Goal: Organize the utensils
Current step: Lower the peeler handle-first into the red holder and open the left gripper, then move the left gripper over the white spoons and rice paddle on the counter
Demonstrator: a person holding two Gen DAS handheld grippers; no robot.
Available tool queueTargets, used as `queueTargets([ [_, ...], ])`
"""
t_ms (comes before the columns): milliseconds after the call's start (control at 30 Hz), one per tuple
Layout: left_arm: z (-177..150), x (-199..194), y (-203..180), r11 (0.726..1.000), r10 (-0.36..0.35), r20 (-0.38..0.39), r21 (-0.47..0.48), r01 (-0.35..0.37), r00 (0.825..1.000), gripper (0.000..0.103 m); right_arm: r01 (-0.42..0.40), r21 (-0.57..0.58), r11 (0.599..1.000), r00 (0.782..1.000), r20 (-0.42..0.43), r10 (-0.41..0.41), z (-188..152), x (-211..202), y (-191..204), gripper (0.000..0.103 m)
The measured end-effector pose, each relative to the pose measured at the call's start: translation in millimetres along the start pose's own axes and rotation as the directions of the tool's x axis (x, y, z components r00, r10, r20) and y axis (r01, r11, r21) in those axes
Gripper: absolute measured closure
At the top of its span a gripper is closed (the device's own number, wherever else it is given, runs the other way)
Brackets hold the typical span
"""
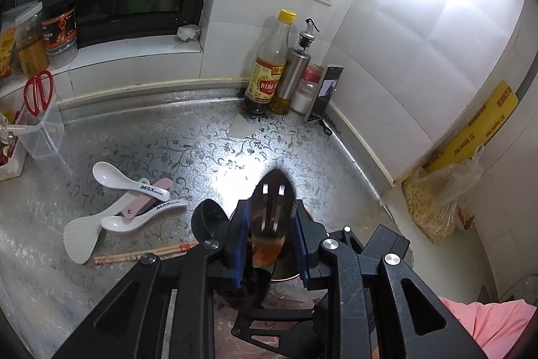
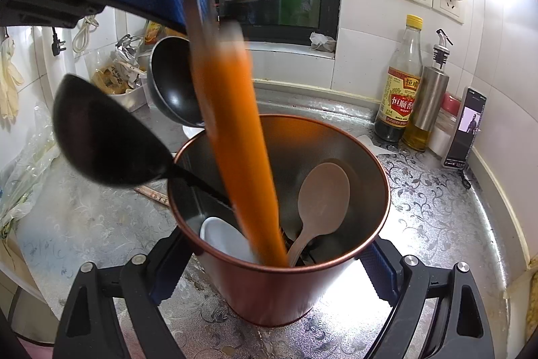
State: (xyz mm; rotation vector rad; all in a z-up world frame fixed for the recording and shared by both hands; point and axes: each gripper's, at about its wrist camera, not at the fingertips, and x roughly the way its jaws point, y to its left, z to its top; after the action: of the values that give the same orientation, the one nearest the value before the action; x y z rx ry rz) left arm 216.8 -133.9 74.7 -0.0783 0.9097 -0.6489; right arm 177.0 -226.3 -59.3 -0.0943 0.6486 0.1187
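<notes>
One slotted spatula [image 1: 274, 204], dark blade, orange handle.

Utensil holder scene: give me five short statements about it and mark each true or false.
1. The left hand-held gripper is shut on a slotted spatula with an orange handle. True.
2. The copper utensil holder lies on its side. False: it stands upright between the fingers of the right hand-held gripper.
3. A beige spoon is in the holder. True.
4. The countertop holds no more utensils. False: white spoons, a rice paddle and chopsticks lie there.
5. The red scissors lie flat on the counter. False: they stand in a clear container.
</notes>
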Motion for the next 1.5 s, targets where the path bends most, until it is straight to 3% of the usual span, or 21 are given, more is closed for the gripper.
queueTargets([
  [433, 1.3, -17.2, 11.5, 0.999, 0.020, 0.029, -0.033, -0.019, 0.999, 0.076, 0.002, -0.005, 1.000, 1.000, -0.002, -0.002, 0.3, 0.3, -0.6, 0.011],
  [567, 0.3, -21.1, 20.7, 0.997, 0.043, 0.037, -0.059, -0.040, 0.998, 0.065, 0.003, -0.004, 1.000, 1.000, -0.002, -0.003, 0.4, 0.7, -0.1, 0.011],
  [967, -7.6, -20.9, 52.4, 0.982, 0.120, 0.012, -0.146, -0.117, 0.993, 0.051, 0.003, -0.005, 1.000, 1.000, -0.002, -0.003, -0.1, -0.5, 0.6, 0.011],
  [1267, -20.5, -25.8, 96.7, 0.936, 0.223, -0.025, -0.275, -0.221, 0.975, 0.042, 0.004, -0.006, 1.000, 1.000, -0.002, -0.004, -0.1, -1.1, 0.8, 0.011],
  [1500, -36.9, -43.5, 142.6, 0.857, 0.323, -0.029, -0.415, -0.305, 0.946, 0.040, 0.003, -0.006, 1.000, 1.000, -0.002, -0.003, -0.1, -1.6, 1.0, 0.011],
])
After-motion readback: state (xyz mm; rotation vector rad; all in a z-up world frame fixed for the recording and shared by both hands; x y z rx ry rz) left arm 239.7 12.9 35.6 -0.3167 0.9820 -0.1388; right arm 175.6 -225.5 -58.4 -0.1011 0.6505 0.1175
